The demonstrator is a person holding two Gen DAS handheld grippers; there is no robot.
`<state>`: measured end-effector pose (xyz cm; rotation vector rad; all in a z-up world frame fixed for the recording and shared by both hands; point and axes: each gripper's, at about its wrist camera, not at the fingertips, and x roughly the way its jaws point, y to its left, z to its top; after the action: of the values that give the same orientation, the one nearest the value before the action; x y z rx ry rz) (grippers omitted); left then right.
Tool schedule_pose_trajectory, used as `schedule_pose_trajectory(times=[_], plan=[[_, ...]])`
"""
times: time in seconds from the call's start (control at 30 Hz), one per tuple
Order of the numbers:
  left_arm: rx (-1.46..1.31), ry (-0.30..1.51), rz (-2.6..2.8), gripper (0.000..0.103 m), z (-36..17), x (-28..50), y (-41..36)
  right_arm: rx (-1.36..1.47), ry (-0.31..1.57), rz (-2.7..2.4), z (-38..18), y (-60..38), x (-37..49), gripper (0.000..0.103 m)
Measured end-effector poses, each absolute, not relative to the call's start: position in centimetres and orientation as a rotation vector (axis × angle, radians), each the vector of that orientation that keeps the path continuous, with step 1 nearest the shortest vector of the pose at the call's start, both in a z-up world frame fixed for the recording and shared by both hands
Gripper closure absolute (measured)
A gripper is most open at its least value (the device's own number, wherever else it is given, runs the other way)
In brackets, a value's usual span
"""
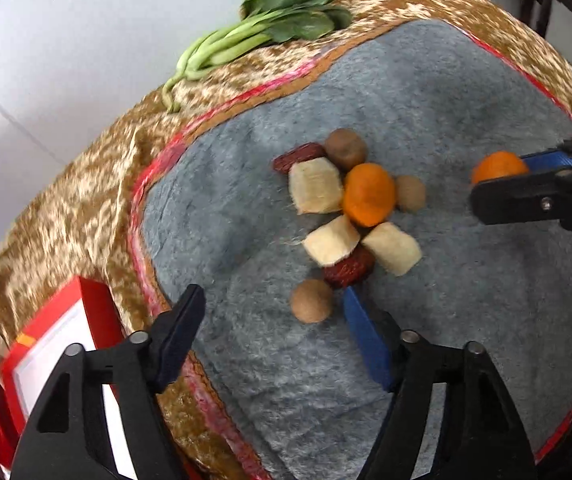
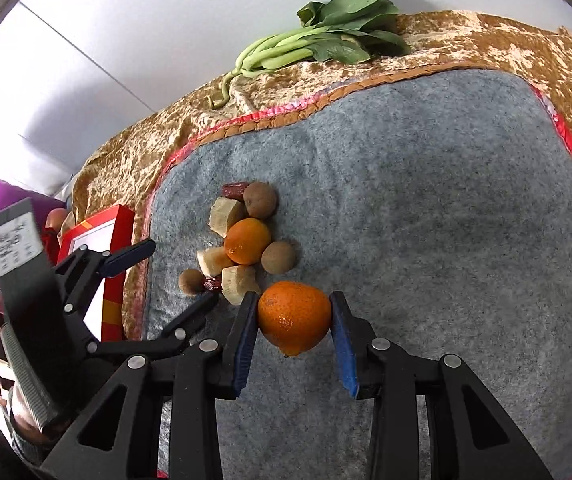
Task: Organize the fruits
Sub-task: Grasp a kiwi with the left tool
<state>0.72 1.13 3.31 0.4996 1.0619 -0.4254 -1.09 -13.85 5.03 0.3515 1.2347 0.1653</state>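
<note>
Right hand-held gripper [image 2: 292, 330] clamps orange [image 2: 294, 317]; left hand-held gripper [image 1: 273, 332] spread beside fruit pile [image 1: 350, 216]

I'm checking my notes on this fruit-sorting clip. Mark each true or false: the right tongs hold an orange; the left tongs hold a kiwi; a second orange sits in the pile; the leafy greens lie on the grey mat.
1. The right tongs hold an orange. True.
2. The left tongs hold a kiwi. False: they are open and hold nothing.
3. A second orange sits in the pile. True.
4. The leafy greens lie on the grey mat. False: they lie on the golden cloth beyond it.
</note>
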Motion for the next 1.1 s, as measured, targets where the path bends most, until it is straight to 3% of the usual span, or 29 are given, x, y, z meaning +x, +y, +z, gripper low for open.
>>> schedule_pose_trajectory(times=[0.13,0.33,0.7,1.1], plan=[[0.48,1.057,-0.414,0.035,3.4,0.5,1.9,0.358,1.232,0.16,5.2,-14.2,-1.4,0.067],[0.458,1.059,-0.42,0.049,2.8,0.8,1.5,0.363,1.243,0.16,4.7,-13.9,-1.4,0.067],[0.365,1.048,-0.468,0.083,2.8,1.1,1.2,0.38,1.249,0.154,4.5,-13.7,-1.3,0.067],[0.271,1.057,-0.444,0.083,3.4,1.3,1.8,0.388,1.232,0.152,5.2,-13.7,-1.9,0.067]])
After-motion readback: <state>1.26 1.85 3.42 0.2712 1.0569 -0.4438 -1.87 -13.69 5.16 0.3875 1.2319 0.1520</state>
